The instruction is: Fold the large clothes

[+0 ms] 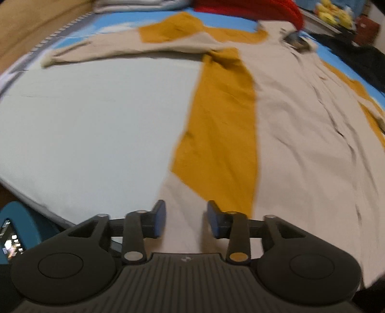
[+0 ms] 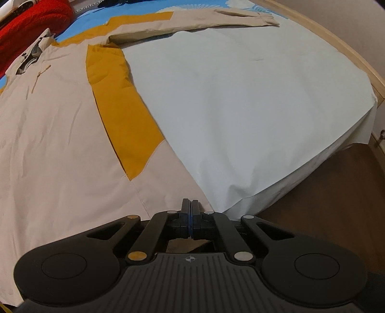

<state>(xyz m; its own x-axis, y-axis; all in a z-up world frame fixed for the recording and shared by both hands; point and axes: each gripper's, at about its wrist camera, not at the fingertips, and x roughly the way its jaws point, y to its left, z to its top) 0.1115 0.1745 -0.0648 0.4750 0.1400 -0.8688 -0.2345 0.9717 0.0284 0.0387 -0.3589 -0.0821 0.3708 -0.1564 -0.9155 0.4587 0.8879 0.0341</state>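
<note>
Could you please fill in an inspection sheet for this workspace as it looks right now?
Surface: bed with a pale sheet, blue patterned cover at the far end.
Job's things: beige and mustard jacket spread flat, sleeves out sideways.
Clutter: red knit item, dark clothing, yellow soft toys.
Grippers: left claw open above the jacket hem, nothing between its pads; right claw shut at the hem's corner, grip on cloth not discernible.
Cables: nothing seen.
Surroundings: wooden bed frame, brown floor.

bare sheet (image 2: 240, 96) open, jacket (image 1: 300, 144) beside
</note>
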